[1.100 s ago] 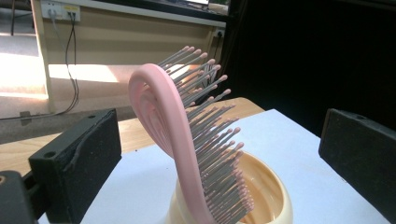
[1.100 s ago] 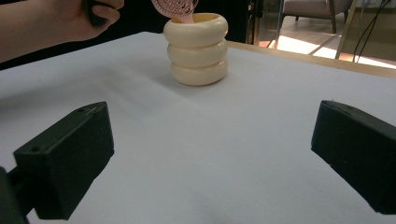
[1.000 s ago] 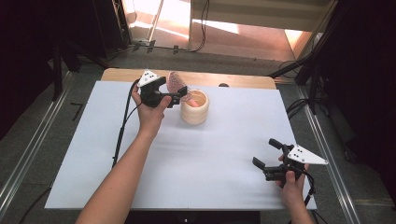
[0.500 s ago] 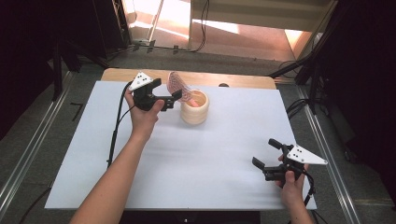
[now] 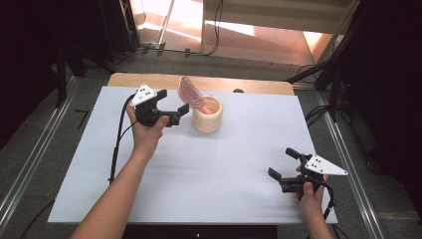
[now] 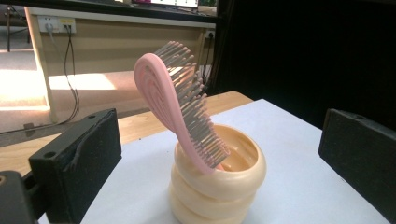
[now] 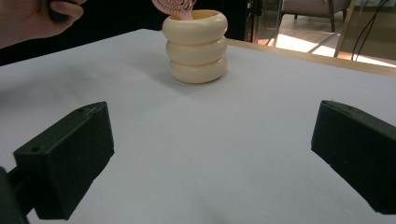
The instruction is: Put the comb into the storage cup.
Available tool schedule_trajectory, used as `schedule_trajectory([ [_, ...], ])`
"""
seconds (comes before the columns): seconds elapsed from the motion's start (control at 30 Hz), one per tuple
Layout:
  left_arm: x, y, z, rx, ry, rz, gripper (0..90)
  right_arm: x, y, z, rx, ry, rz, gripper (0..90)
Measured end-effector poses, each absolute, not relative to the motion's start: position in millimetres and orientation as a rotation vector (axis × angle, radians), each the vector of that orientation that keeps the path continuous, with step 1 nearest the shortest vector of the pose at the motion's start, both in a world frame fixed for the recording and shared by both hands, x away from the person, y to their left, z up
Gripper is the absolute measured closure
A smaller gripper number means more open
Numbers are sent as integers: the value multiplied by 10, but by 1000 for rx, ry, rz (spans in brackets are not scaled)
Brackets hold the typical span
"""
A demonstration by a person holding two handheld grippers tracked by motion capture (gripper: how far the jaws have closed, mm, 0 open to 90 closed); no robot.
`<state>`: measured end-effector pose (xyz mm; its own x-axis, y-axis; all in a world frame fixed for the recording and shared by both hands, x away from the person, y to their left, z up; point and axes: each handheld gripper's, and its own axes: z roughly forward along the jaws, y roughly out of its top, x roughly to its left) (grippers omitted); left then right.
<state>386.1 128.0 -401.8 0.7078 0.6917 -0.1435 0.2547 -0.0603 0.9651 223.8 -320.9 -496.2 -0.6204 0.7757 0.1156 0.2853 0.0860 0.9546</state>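
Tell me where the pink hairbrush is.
The pink hairbrush stands tilted, handle down, in the cream ringed cup at the table's far middle, just right of the left claw.

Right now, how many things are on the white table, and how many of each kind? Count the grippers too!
Pink hairbrush: 1, standing tilted in the holder.
Cream holder: 1, on the white table.
Grippers: 2, the left gripper and the right gripper, both open and each held in a hand.
Total: 4 things.
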Motion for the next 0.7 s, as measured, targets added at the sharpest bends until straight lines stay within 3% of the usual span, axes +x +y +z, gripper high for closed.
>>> schedule_trajectory([
  [0.7, 3459, 1503, -4060, 1646, 737, 442, 0, 2251, -3180, -4982, 1046, 1957, 1537, 0],
])
